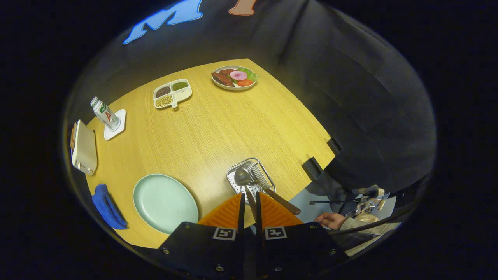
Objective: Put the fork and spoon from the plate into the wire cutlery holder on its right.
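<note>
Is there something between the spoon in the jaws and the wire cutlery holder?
Nothing visible. The gripper is shut on the spoon, whose bowl already hangs over the wire cutlery holder; a brown-handled utensil already leans there.

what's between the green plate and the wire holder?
Bare tabletop between plate and holder, gripper view. Gripper jaws are shut on the spoon.

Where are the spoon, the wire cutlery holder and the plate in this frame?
spoon (pixel 242 177): gripper view, on its bowl, over the holder, handle between the shut fingers.
wire cutlery holder (pixel 260 167): gripper view, on its far wire rim.
plate (pixel 163 202): gripper view, on its bare centre, beside the holder.
</note>
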Motion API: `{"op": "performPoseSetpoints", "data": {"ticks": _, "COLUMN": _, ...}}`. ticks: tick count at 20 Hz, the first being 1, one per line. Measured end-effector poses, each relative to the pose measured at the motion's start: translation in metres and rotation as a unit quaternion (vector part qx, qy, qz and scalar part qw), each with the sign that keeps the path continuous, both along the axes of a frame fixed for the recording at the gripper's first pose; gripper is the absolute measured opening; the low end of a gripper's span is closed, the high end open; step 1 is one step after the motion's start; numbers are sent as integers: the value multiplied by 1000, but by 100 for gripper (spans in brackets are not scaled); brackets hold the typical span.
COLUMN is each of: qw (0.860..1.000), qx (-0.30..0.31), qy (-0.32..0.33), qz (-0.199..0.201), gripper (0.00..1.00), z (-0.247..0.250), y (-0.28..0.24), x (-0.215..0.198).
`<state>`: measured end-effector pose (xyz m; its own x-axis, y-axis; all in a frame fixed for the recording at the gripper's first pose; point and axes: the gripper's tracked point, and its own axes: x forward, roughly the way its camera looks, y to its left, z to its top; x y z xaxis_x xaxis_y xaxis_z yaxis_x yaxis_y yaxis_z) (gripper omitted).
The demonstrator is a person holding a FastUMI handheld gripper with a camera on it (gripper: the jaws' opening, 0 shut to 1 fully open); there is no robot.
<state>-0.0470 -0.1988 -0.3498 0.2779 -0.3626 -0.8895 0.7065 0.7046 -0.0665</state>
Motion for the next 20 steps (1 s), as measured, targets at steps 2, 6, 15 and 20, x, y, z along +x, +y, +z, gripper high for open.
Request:
{"op": "performPoseSetpoints", "data": {"ticks": 2, "qw": 1000, "qx": -3, "qy": -2, "qz": 5, "gripper": 13, "z": 0, "y": -1, "x": 2}}
{"op": "performPoseSetpoints", "data": {"ticks": 6, "qw": 1000, "qx": -7, "qy": -4, "qz": 12, "gripper": 13, "z": 2, "y": 0, "x": 4}}
{"op": "performPoseSetpoints", "data": {"ticks": 15, "qw": 990, "qx": -80, "qy": -105, "qz": 38, "gripper": 13, "z": 52, "y": -12, "x": 32}}
{"op": "performPoseSetpoints", "data": {"ticks": 20, "qw": 954, "qx": -162, "qy": -244, "qz": 65, "gripper": 13, "z": 140, "y": -16, "x": 62}}
